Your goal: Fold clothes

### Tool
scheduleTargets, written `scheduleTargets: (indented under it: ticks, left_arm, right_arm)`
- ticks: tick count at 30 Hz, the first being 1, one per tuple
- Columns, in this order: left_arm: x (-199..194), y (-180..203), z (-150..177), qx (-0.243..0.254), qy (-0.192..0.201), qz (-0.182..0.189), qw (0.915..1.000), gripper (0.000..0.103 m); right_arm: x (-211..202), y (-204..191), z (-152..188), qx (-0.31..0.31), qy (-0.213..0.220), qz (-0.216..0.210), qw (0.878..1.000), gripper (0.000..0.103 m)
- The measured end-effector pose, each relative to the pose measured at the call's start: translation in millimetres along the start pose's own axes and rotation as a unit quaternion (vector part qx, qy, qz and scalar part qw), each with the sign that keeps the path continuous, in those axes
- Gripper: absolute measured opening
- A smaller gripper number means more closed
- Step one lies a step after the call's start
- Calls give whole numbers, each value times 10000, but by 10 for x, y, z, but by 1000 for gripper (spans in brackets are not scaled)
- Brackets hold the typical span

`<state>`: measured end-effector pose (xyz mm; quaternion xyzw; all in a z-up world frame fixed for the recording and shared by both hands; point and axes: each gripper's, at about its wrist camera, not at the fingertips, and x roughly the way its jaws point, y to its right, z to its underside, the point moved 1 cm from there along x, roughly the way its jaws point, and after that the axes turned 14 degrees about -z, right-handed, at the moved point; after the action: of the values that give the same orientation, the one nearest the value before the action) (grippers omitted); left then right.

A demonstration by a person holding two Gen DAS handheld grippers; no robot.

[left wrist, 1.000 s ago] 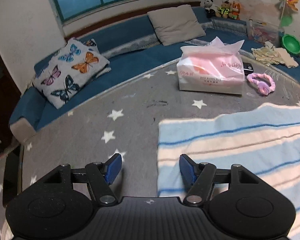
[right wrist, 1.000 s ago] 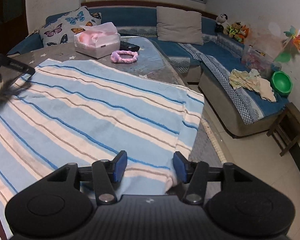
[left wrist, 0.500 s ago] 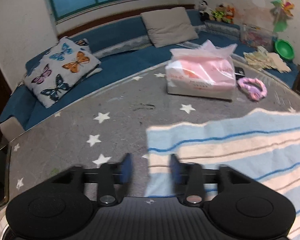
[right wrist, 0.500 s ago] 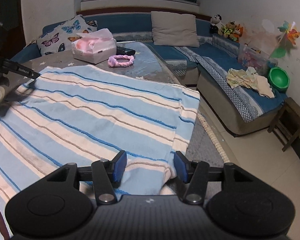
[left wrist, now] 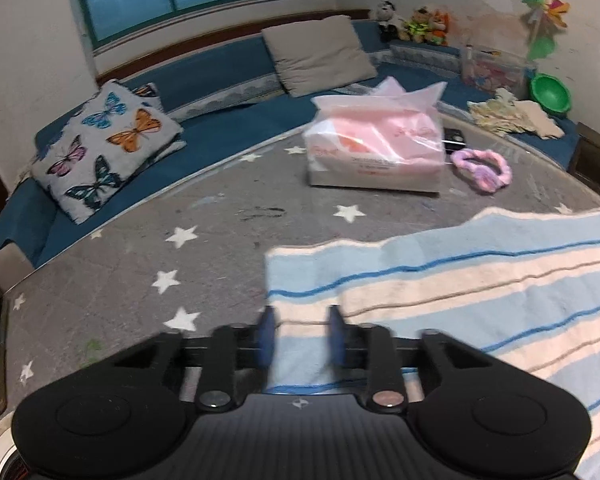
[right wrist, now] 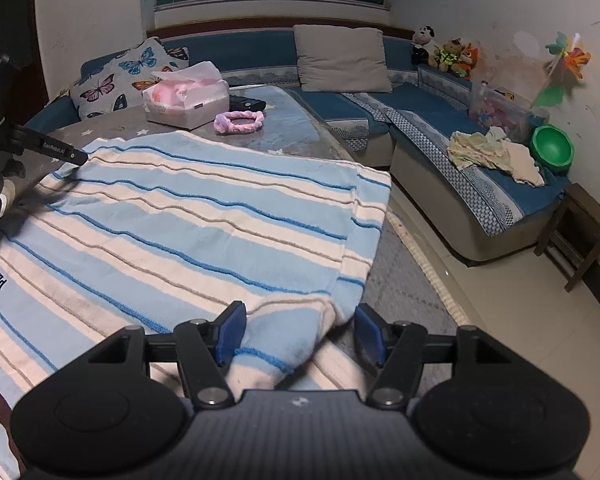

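A light-blue and cream striped garment (right wrist: 188,216) lies spread on the grey star-print table (left wrist: 148,248). My left gripper (left wrist: 301,336) is at the garment's (left wrist: 460,280) near left corner. Its blue pads (left wrist: 267,334) are blurred, and the jaws are closing with the cloth's edge filling the gap between them. My right gripper (right wrist: 300,332) sits at the garment's right side by the table edge. Its jaws are opening, and a raised fold of cloth lies between the pads (right wrist: 231,330) without being pinched. The left gripper's arm (right wrist: 40,144) shows at the left of the right wrist view.
A pink tissue pack (left wrist: 374,148), a pink hairband (left wrist: 482,168) and a black remote (left wrist: 454,138) lie at the table's far side. A blue sofa (right wrist: 420,108) with cushions wraps round the table. Bare floor (right wrist: 520,320) and a wooden stool (right wrist: 580,236) are to the right.
My left gripper has shifted right onto the garment's corner and its jaws have narrowed around the edge. The right jaws have widened, and a fold of cloth now bulges between them.
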<state>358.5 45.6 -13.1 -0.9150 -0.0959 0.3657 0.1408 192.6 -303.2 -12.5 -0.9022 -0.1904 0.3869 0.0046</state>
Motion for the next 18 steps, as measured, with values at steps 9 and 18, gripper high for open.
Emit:
scheduleTargets:
  ticks: [9,18]
  left_arm:
    - [84,-25,17,54,44,-334,9994,4]
    - [5,-87,25,-154,7,-220,9996,41]
  right_arm:
    - [-91,19,85,174,94,-21,9998,64]
    - [-102,18,100,253,122,9,9996,66]
